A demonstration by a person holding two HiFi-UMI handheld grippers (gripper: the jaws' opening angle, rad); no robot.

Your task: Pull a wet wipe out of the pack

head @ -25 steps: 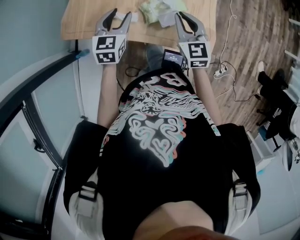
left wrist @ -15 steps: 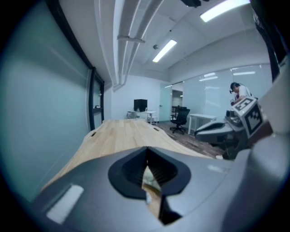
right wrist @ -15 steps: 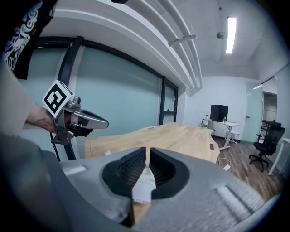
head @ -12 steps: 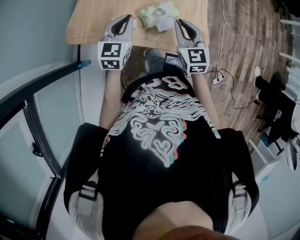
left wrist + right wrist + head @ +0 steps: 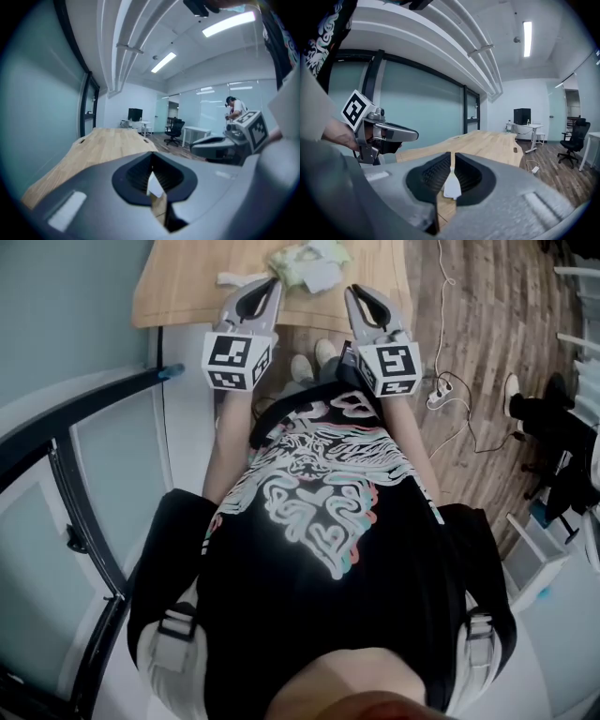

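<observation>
Wooden table at the far edge of the head view, with a glass-walled office beyond it in the gripper views. Left gripper: jaws pressed together, nothing visibly pinched. A white sliver shows through the slot behind the tips; what it belongs to cannot be told. Right gripper: jaws likewise together, with a similar pale sliver in its slot. Both grippers hang at the table's near edge, pointing toward the far side, with no visible contact with anything on the table. Wet wipe pack: on the table just beyond and between the two tips, a pale flap or sheet at its near right corner. White strip: on the wood, left of the pack. Progress, as judged: no wipe is gripped, so the reach, pinch and pull all remain. Compared with one second earlier, the left jaws were spread then and are closed now, and both grippers are nearer the pack.
</observation>
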